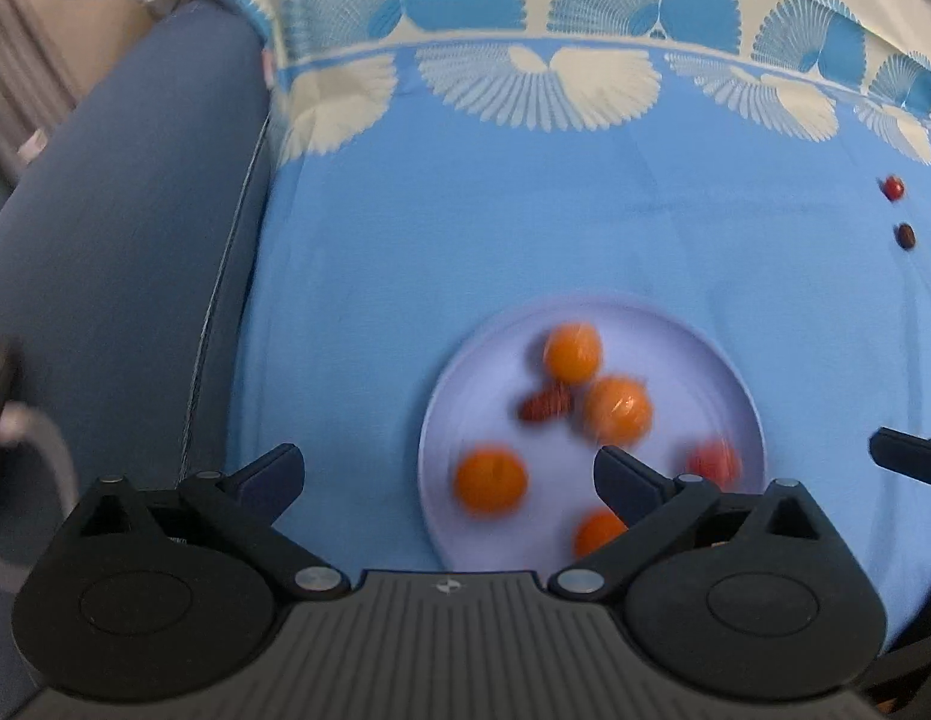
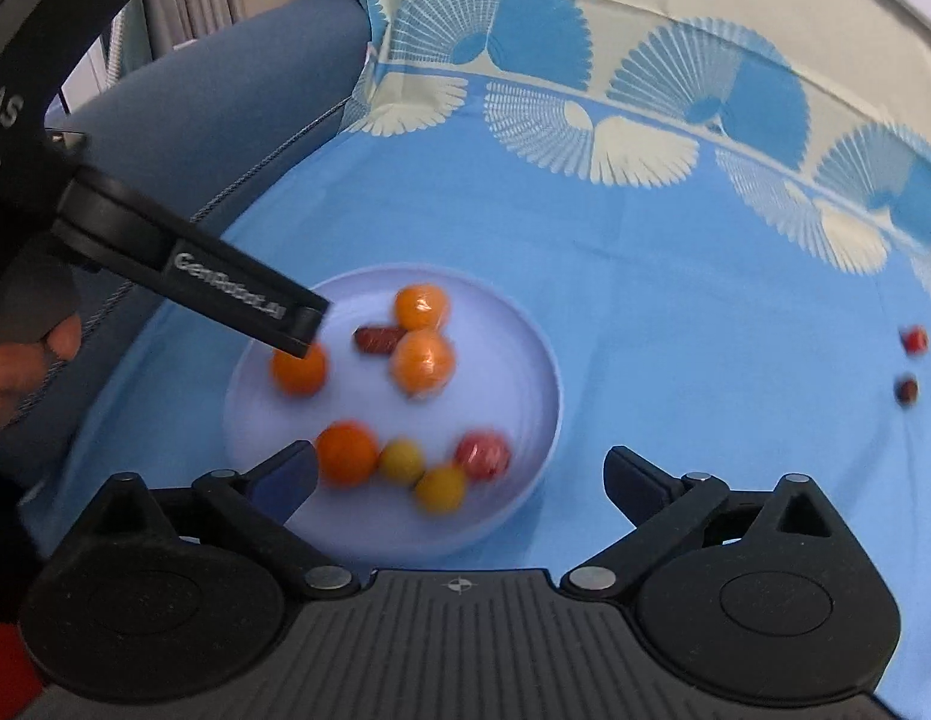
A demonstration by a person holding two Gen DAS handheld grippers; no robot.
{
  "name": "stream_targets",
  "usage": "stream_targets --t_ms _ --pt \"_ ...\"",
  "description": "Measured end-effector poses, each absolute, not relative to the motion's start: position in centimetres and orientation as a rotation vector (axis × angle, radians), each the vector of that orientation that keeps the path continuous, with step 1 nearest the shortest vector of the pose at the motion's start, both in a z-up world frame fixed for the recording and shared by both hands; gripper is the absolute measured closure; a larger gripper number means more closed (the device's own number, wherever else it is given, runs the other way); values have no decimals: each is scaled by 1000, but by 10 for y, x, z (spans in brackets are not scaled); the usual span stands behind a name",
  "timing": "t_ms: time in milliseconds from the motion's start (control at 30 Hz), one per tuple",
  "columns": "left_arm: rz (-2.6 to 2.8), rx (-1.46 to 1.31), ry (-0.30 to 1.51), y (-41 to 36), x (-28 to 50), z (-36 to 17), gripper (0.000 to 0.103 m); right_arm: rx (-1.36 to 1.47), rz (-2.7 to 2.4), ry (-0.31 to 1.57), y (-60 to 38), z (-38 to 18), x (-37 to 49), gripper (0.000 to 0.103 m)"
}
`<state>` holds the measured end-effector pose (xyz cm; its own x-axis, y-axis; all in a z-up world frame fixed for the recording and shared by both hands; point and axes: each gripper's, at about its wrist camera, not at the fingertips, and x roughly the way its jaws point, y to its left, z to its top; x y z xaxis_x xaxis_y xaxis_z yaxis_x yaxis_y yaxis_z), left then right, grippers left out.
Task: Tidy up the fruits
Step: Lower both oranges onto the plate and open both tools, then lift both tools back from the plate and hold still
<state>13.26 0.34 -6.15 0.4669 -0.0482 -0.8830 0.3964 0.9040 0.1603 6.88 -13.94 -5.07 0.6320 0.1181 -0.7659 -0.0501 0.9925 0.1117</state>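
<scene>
Left of frame in the right wrist view: the left tongs (image 2: 309,324) reach in from the upper left, tip over the plate's (image 2: 525,360) left side, just above one orange fruit (image 2: 298,369). Their own view shows the left tongs (image 1: 447,474) spread wide, nothing between them.

Centre: we count most of the fruit already on the plate. Two more orange fruits (image 2: 422,306) (image 2: 423,360) sit touching, with a dark red oblong piece (image 2: 378,339) beside them. Along the near rim sit another orange (image 2: 346,453), two yellow ones (image 2: 401,461) (image 2: 441,489) and a red one (image 2: 483,455). Motion blur softens all of them.

The right tongs (image 2: 459,480) hang wide over the plate's near edge, empty.

Right edge: two small dark red fruits (image 2: 913,339) (image 2: 907,390) lie loose on the blue cloth (image 2: 675,300) covering the table, well apart from the plate.

We judge the job mostly done; those two strays remain to be gathered.
</scene>
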Motion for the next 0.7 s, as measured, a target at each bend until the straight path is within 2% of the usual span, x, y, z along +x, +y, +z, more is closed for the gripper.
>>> stream_targets --t_ms 233,700 --pt "-250 347 1128 38 63 -53 0 100 79 843 -122 -24 -4 1" --pt "-200 310 1051 67 -24 -25 0 42 59 696 -110 5 -68 1"
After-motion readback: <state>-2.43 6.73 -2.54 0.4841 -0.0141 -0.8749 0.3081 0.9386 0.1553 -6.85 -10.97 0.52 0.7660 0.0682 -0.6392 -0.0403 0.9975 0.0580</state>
